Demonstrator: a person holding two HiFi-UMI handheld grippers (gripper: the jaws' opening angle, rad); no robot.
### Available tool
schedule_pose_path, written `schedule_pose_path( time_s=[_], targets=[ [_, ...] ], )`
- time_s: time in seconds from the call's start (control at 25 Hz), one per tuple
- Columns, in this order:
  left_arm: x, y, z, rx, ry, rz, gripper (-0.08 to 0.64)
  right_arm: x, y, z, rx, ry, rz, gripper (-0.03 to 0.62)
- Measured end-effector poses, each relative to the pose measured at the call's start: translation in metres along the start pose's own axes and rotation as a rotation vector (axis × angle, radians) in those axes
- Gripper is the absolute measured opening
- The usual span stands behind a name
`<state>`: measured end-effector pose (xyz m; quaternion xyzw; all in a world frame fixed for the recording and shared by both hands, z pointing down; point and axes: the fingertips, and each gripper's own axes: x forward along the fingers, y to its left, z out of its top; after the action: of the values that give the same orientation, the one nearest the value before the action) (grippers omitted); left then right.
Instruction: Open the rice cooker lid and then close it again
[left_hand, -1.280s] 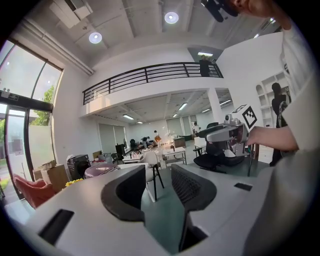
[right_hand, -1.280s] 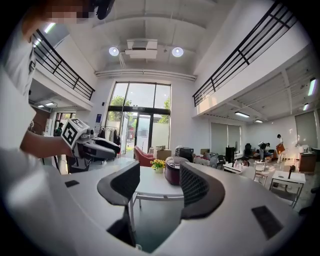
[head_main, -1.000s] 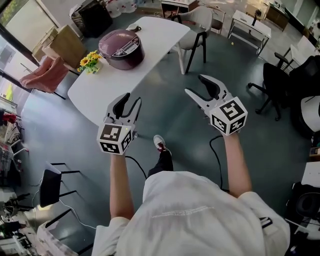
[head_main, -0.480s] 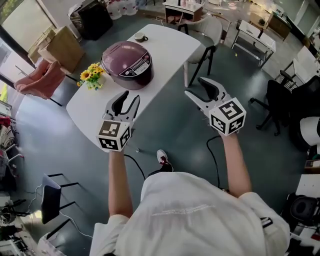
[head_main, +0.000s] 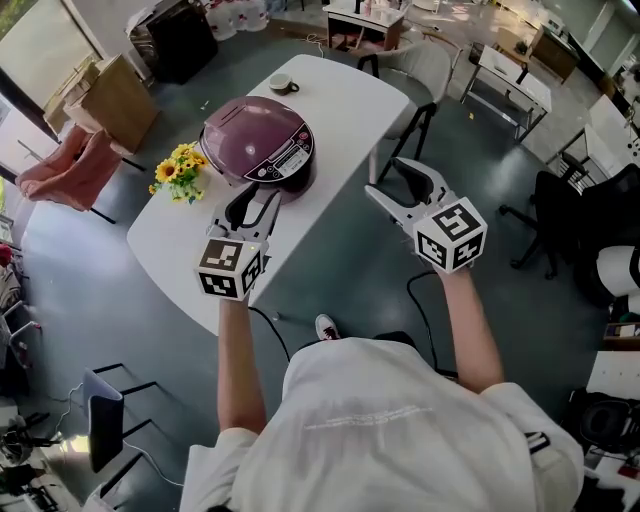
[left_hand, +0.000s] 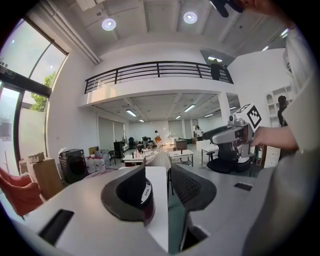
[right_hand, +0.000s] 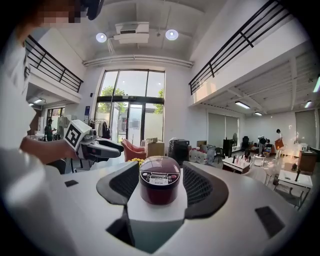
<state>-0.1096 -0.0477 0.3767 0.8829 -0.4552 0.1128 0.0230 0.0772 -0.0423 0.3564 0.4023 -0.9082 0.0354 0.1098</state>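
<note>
Approach continues: left gripper (head_main: 258, 206) and right gripper (head_main: 388, 178), both released and empty, sit nearer the maroon rice cooker (head_main: 258, 142), lid shut, control panel (head_main: 292, 157) facing near.

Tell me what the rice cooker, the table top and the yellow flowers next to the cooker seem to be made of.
Rice cooker: glossy maroon shell, probably plastic or painted metal; light glints off its lid.
Table top: smooth white, matte, likely laminate or painted board; no grain shows.
Flowers: yellow petals, green leaves; real or artificial cannot be told.
</note>
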Motion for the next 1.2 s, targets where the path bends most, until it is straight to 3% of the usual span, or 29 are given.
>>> schedule_pose_path(
  time_s=[0.28,0.48,0.64,0.92,1.2],
  targets=[
    [0.025,0.021,-0.013,-0.044,0.030,0.013,0.175,0.034,-0.016,0.002,0.025,0.001,0.050,0.278],
    [0.040,0.042,-0.023,-0.074,0.063,0.080,0.175,0.077,-0.032,-0.005,-0.004,0.046,0.148,0.278],
    [0.051,0.065,-0.030,-0.111,0.084,0.180,0.167,0.124,-0.035,-0.012,-0.084,0.106,0.284,0.278],
    [0.061,0.082,-0.047,-0.197,0.125,0.330,0.167,0.184,-0.010,-0.041,-0.376,0.261,0.641,0.321],
    [0.056,0.087,-0.062,-0.259,0.163,0.456,0.167,0.225,-0.002,-0.070,-0.470,0.336,0.818,0.321]
  ],
)
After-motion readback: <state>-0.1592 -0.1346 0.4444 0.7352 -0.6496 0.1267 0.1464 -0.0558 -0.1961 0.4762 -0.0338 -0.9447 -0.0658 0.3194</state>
